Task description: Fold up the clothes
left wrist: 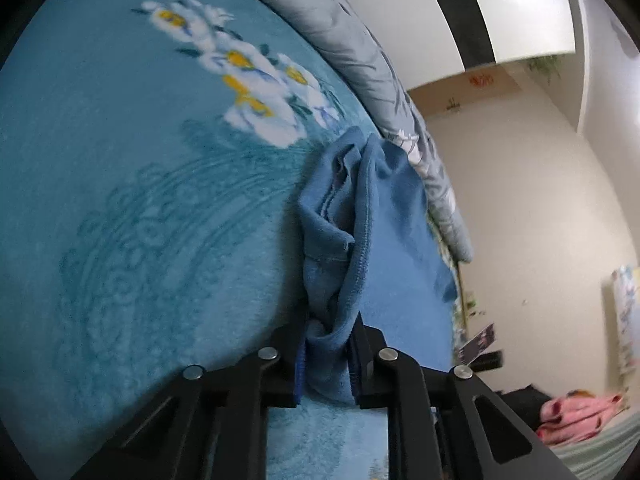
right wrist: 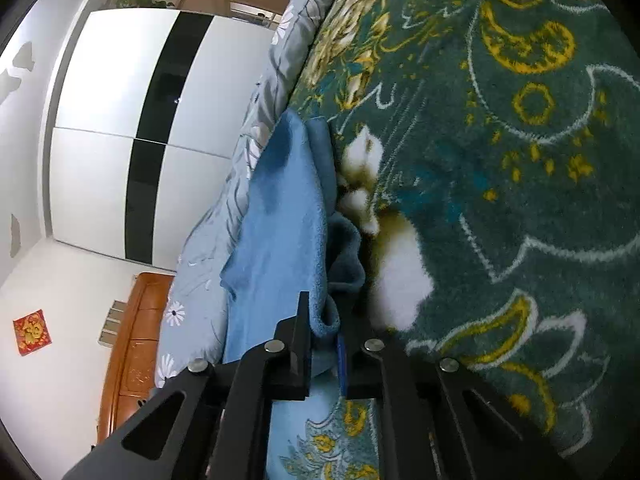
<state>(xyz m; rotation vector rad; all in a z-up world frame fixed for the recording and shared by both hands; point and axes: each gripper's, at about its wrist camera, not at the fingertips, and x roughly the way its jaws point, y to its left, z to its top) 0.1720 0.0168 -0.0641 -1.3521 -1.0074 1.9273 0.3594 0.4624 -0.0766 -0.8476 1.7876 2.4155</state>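
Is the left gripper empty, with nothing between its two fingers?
No, the left gripper is shut on a bunched fold of the blue garment, which fills the gap between its fingers.

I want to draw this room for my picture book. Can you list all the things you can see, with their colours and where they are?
blue garment: one, blue fleece, bunched on the blanket, pinched at two spots
blanket: one, teal with white and yellow flowers, spread beneath the garment
quilt: one, grey-blue with white daisies, along the blanket's edge
wardrobe: one, white with a black stripe, by the wall
wooden cabinet: one, orange-brown, beside the quilt
red paper square: one, red and gold, on the wall
pink cloth: one, pink, far off in the left view
left gripper: one, black, jaws shut on the garment
right gripper: one, black, jaws shut on the garment
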